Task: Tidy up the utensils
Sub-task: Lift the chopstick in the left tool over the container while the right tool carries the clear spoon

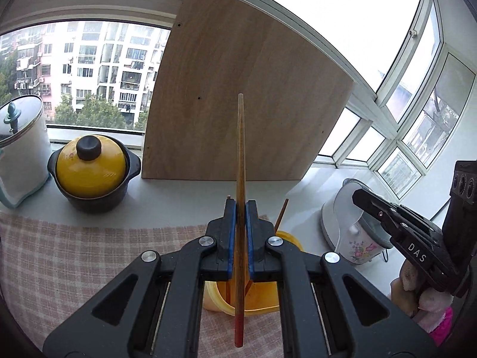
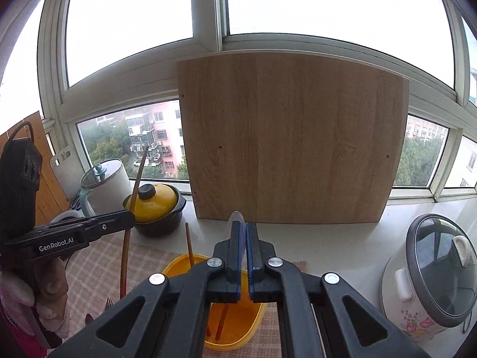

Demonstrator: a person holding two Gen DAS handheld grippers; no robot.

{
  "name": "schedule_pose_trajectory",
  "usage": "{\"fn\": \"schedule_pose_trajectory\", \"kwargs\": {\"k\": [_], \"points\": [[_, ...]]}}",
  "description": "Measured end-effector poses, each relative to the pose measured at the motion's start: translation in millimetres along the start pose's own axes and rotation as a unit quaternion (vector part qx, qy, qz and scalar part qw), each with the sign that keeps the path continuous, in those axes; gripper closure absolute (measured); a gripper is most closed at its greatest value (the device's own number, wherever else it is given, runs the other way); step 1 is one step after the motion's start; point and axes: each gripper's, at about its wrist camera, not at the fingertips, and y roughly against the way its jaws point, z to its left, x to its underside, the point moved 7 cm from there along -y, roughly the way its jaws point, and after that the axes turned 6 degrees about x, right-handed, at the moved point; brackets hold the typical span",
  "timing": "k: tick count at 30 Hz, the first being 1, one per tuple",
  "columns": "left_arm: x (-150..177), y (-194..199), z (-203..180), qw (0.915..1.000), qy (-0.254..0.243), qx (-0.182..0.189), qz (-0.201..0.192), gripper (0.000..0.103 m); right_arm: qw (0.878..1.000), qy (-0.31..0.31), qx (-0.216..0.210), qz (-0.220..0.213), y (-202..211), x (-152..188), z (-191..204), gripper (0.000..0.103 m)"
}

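My left gripper (image 1: pixel 241 205) is shut on a wooden chopstick (image 1: pixel 240 155) with a red lower end, held upright above the yellow container (image 1: pixel 286 235). The same gripper (image 2: pixel 131 217) and chopstick (image 2: pixel 140 170) show at the left of the right wrist view. My right gripper (image 2: pixel 245 226) is shut on a thin clear plastic utensil (image 2: pixel 237 216) with a serrated edge, just above the yellow container (image 2: pixel 179 264). A chopstick (image 2: pixel 188 246) stands inside the container. The right gripper also shows at the right of the left wrist view (image 1: pixel 357 194).
A wooden board (image 2: pixel 292 137) leans on the window behind the container. A yellow-lidded black pot (image 1: pixel 91 170) and a white canister (image 1: pixel 22 146) stand at the left. A white rice cooker (image 2: pixel 432 280) stands at the right. A fork (image 2: pixel 108 303) lies on the checked cloth (image 1: pixel 74 256).
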Motion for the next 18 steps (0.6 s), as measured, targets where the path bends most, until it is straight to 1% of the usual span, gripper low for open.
{"fn": "schedule_pose_trajectory", "kwargs": {"k": [3,5,9,14,18], "points": [[-6.7,-9.5,-0.2,1.0000,0.000,-0.004,-0.002,0.099,1.000,0.004,0.011,0.001,-5.8,-1.5,-3.8,0.103],[-10.9,-15.8,0.3,0.9999,-0.005,-0.014,-0.004,0.099,1.000,0.008,0.017,0.003,-10.0,-1.3,-5.1,0.103],[-17.1,-27.7,0.6,0.9996,-0.011,-0.025,-0.008,0.099,1.000,0.006,0.021,0.007,-18.9,-1.4,-7.6,0.103],[-20.6,-40.9,3.9,0.9995,-0.011,-0.030,-0.010,0.099,1.000,0.006,0.030,0.007,-27.3,-1.8,-10.1,0.103],[-16.7,-48.3,7.1,0.9995,-0.004,-0.029,-0.010,0.099,0.999,0.009,0.043,0.004,-35.8,-0.2,-11.2,0.103]]}}
